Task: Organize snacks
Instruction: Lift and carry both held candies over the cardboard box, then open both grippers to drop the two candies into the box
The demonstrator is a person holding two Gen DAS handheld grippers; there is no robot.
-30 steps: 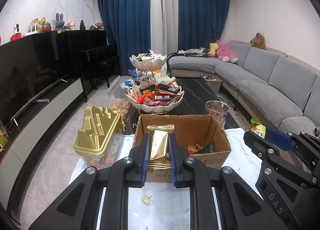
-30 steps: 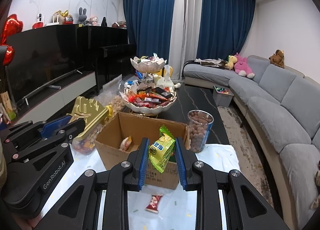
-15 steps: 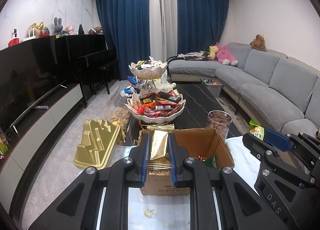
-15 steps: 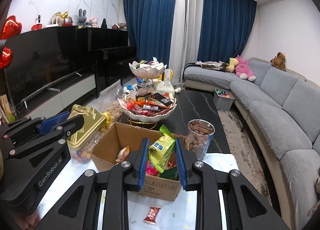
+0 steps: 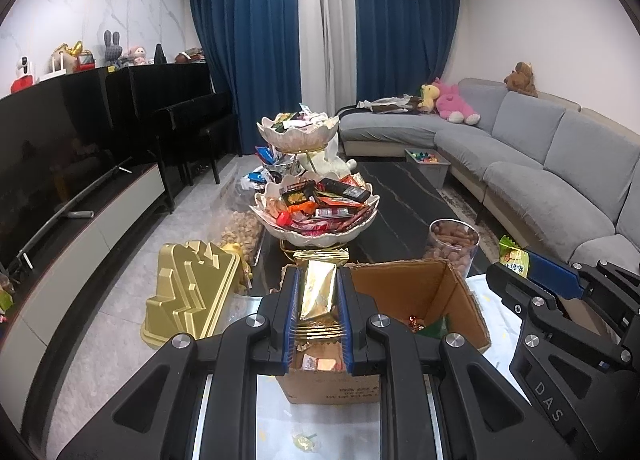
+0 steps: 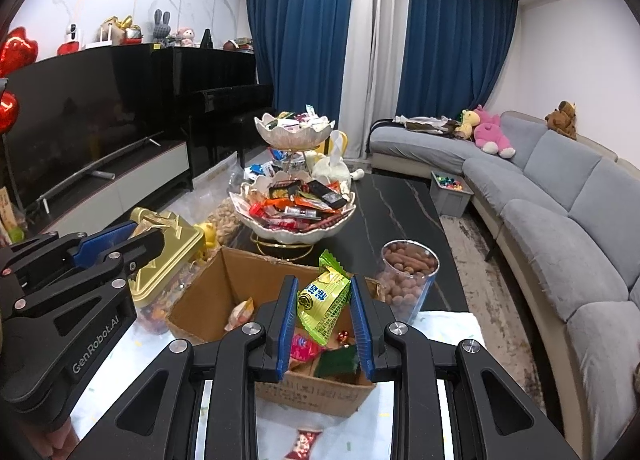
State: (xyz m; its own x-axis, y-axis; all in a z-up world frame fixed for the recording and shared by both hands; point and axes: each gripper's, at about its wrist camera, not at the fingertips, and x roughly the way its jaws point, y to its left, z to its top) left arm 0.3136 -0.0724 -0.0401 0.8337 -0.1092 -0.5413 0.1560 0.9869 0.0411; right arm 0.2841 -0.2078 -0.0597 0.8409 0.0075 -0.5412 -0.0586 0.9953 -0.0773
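Observation:
My left gripper [image 5: 317,288] is shut on a gold foil snack packet [image 5: 318,290], held above the near edge of an open cardboard box [image 5: 452,292] with several snacks inside. My right gripper [image 6: 324,300] is shut on a green and yellow snack packet [image 6: 325,302], held over the same box [image 6: 208,300]. Beyond the box stands a two-tier white bowl stand [image 5: 316,236] piled with snacks; it also shows in the right wrist view [image 6: 296,232]. Each gripper shows at the edge of the other's view.
A gold-lidded container [image 5: 188,292] stands left of the box. A clear jar of nuts [image 6: 408,276] stands to its right. Loose candies lie on the white cloth [image 6: 306,442]. A grey sofa [image 6: 560,228] runs along the right, a TV cabinet [image 5: 80,228] along the left.
Both grippers have risen and drawn back a little with their packets still held. The box and bowl stand sit lower in both views.

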